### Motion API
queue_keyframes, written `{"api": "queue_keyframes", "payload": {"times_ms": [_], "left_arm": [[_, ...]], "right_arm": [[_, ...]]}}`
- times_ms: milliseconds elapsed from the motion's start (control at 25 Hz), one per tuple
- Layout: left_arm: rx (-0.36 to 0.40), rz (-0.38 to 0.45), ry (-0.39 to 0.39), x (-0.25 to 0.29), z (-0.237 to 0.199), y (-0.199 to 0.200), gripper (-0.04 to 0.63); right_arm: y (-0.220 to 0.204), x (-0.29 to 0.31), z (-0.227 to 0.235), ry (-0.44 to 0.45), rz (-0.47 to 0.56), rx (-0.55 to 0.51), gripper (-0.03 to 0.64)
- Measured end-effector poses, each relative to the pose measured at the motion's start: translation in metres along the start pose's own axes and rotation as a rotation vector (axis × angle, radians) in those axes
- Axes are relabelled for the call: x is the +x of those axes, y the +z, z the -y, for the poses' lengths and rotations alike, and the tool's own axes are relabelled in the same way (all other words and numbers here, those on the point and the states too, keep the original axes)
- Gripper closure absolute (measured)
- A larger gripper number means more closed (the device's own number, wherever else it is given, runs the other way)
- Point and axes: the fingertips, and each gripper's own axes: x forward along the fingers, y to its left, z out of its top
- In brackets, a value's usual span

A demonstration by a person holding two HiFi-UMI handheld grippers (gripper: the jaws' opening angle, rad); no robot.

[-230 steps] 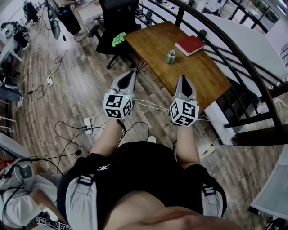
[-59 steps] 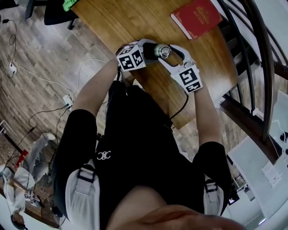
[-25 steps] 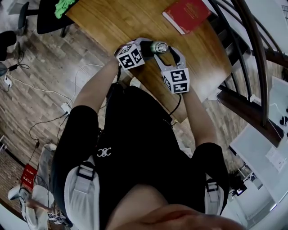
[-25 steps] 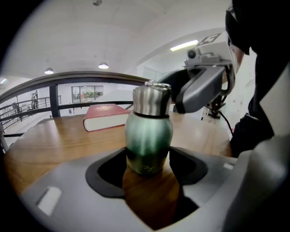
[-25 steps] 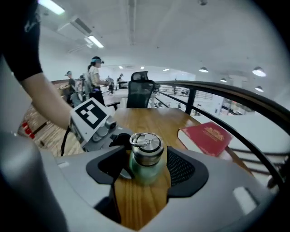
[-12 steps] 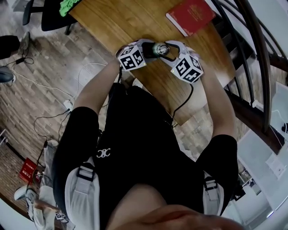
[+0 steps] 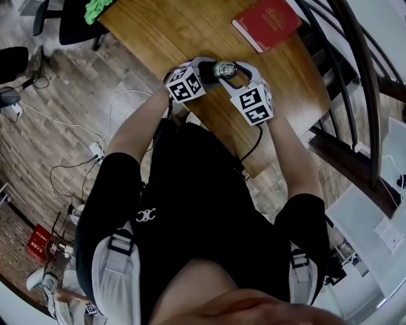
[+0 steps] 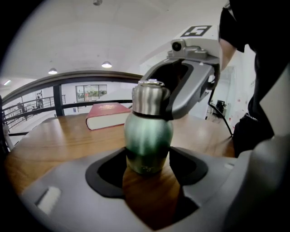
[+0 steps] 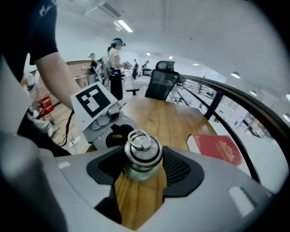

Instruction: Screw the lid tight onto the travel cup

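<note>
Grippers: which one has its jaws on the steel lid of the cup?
The right gripper: its jaws clamp the steel lid. The left gripper holds the travel cup lower down.

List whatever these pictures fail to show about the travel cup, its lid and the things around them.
- Seam under the lid, so how tight it sits on the travel cup: right gripper view, hidden by the lid itself; left gripper view, partly behind a jaw of the right tool.
- Cover print of the book: all views, too small.
- Green thing on the chair: head view, cut off by the top edge.
</note>
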Motion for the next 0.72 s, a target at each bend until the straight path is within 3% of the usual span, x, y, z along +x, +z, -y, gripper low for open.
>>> {"api": "queue_keyframes", "payload": {"times_ms": [280,720], "left_arm": [[-0.005,0.000,0.006,0.0003,-0.0004,-0.0010,0.247],[-0.001,0.009,0.008,-0.0012,-0.0012,0.0011,0.247]], "right_arm": [[-0.0008,-0.0001,0.0052,-0.241,-0.038,0.286,0.356],[-0.0071,-0.0006,0.0068,-0.460,-0.120,0.580,0.357]]}}
